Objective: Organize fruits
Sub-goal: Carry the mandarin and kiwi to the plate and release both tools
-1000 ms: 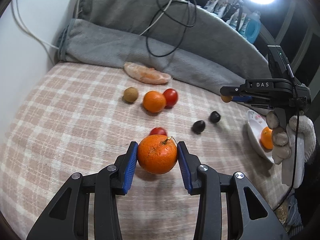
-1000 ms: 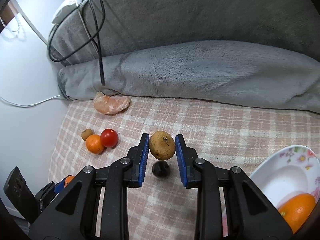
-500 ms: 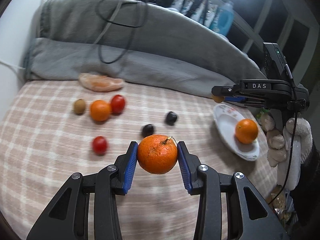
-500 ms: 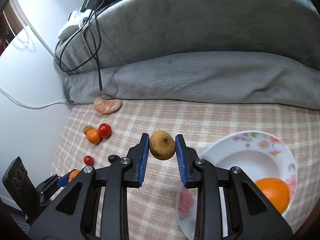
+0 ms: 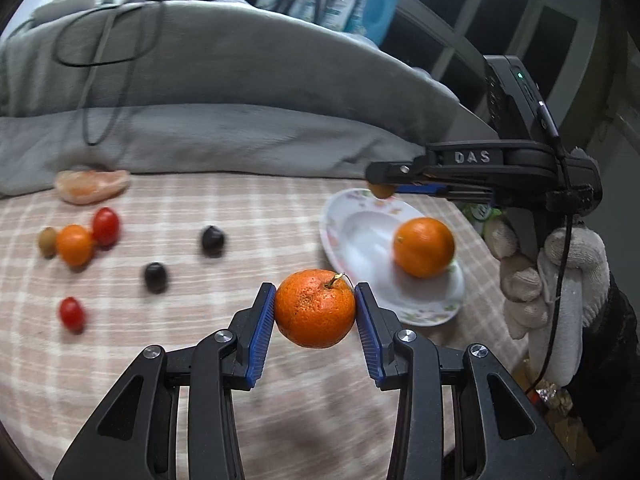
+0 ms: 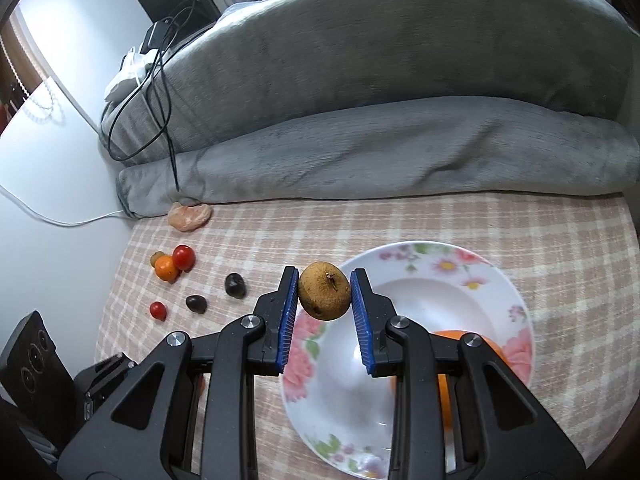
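While I carry both fruits: left hand-held gripper [image 5: 315, 309] clamps the tangerine [image 5: 315, 308] at its middle, firm but bruisable.
Right hand-held gripper [image 6: 324, 296]: I pinch the small brown fruit [image 6: 324, 296], light, over the plate [image 6: 500, 280].

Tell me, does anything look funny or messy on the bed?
One thing: a peeled, squashed-looking orange piece lies alone against the grey blanket, while every other fruit looks whole. Otherwise nothing is spilled; the plate sits flat.

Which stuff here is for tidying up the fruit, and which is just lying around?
For the job: left gripper holding orange; right gripper holding brown fruit; flowered plate; red tomatoes.

Just lying about: grey blanket, black cable.
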A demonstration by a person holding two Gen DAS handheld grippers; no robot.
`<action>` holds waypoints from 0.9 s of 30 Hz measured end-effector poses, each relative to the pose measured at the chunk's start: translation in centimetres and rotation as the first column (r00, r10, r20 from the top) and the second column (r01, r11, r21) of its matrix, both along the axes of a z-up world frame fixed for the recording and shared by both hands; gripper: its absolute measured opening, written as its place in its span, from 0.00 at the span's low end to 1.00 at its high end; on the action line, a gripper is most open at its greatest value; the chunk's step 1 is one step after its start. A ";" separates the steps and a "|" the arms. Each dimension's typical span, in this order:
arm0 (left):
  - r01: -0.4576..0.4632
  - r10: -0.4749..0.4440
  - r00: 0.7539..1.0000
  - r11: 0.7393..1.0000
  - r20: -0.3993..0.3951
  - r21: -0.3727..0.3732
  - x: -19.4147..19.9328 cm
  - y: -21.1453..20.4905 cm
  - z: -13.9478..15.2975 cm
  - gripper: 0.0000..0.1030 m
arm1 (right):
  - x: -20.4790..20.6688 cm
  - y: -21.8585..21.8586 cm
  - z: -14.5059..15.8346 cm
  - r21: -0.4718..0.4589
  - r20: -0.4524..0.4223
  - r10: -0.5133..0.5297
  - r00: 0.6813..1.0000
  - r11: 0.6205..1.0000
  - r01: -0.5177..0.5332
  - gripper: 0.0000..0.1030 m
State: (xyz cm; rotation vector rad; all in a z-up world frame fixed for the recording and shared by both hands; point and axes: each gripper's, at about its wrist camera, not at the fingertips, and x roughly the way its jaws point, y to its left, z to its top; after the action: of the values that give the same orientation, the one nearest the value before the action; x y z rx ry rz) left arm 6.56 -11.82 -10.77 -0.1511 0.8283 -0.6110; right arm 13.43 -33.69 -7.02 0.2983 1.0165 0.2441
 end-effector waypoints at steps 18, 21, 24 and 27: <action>0.115 -0.115 0.993 0.993 0.003 0.009 0.4 -6.8 0.0 0.37 | -0.1 -2.6 -0.9 0.021 -0.025 -0.026 0.999 0.999 0.026 0.27; 0.123 -0.123 0.992 0.992 0.004 0.012 0.4 -7.3 0.0 0.37 | 0.1 -2.7 -1.1 0.025 -0.028 -0.030 0.999 0.999 0.031 0.27; 0.129 -0.129 0.992 0.992 0.007 0.013 0.4 -7.6 0.1 0.37 | 0.2 -2.8 -1.2 0.026 -0.030 -0.034 0.999 0.999 0.035 0.27; 0.134 -0.134 0.991 0.991 0.002 0.013 0.5 -7.9 0.1 0.37 | 0.2 -2.9 -1.3 0.027 -0.031 -0.037 0.999 0.999 0.037 0.27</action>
State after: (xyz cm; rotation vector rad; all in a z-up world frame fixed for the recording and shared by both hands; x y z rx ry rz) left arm 7.02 -19.76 -10.70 -0.0833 0.8444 -0.7314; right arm 13.68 -36.62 -8.33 0.3461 1.0379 0.2206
